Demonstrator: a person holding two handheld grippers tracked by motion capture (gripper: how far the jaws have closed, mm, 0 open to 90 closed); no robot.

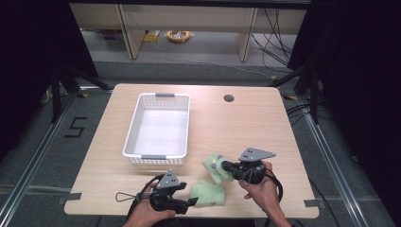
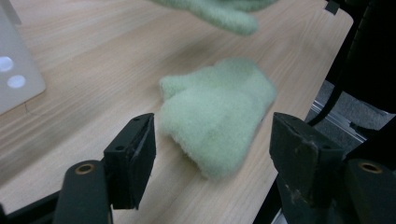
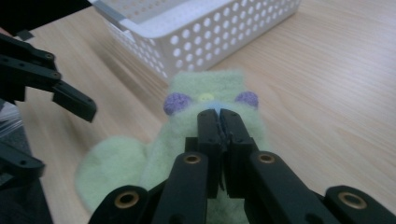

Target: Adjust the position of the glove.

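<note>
Item: two fuzzy green socks, one white perforated basket (image 1: 142, 115), unfilled. Your right gripper (image 3: 219, 114) is pinched tight on the sock with purple spots (image 3: 208, 88), lifted at the basket's 4 o'clock. Your left gripper (image 2: 212, 140) is spread around the plain sock (image 2: 217, 109) lying on the table (image 1: 246, 123), not yet gripping. Likely outstanding: both socks into the basket.

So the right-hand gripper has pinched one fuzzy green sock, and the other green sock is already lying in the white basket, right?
Not quite. The right gripper has pinched a green sock, but the other green sock lies on the table before the left gripper, as the high view shows. The white basket holds nothing.
</note>
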